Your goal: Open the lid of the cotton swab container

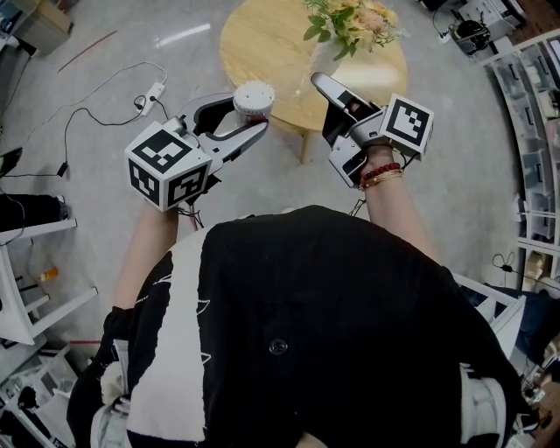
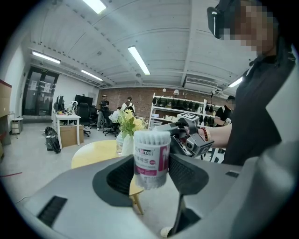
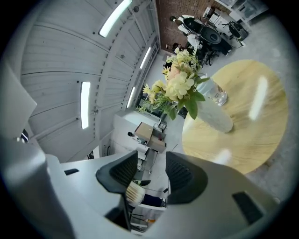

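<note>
The container [image 2: 150, 177] is clear, packed with white swabs [image 2: 152, 137]; its label [image 2: 145, 158] is white with a magenta band. The left hand-held gripper [image 1: 249, 114] and right hand-held gripper [image 1: 322, 86] are pale grey with black pads. The left cube [image 1: 166, 166] and right cube [image 1: 408, 124] carry black-and-white square markers. The worktop [image 1: 262, 44] is pale yellow wood. The flowers [image 1: 354, 19] are yellow, cream and pink, with green leaves. Bracelets [image 1: 381, 172] – red and gold. Shirt [image 1: 350, 306] – black with a white panel. The floor [image 1: 87, 96] is mottled grey.
</note>
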Motion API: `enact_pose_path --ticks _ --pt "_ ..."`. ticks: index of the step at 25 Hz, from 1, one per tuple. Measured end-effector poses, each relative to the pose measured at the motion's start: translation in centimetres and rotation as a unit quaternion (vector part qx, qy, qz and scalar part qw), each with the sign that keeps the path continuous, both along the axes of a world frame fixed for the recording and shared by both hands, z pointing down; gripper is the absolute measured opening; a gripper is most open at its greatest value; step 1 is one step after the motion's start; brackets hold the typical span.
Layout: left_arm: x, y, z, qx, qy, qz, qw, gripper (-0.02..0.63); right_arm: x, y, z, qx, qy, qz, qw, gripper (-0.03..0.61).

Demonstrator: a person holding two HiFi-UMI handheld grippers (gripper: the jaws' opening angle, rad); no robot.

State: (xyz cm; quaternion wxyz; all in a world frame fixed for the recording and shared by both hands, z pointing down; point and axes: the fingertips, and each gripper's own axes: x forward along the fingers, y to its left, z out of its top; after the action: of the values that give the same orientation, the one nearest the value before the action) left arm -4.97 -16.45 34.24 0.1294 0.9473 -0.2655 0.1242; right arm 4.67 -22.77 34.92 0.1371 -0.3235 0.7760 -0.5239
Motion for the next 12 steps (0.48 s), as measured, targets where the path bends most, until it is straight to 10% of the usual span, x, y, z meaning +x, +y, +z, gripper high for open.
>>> enact_pose_path --ticks 5,12 --pt "-0.3 -0.7 -0.6 0.010 0.002 -0.027 0.9996 0.244 2.0 -0.5 -3.2 0.072 -0.008 0.072 0.995 0.169" --pt "-3.5 -3.7 -2.3 0.031 0.020 -0.164 0.9857 0.247 5.0 -0.8 -6.1 0.171 0.135 0.156 0.964 0.051"
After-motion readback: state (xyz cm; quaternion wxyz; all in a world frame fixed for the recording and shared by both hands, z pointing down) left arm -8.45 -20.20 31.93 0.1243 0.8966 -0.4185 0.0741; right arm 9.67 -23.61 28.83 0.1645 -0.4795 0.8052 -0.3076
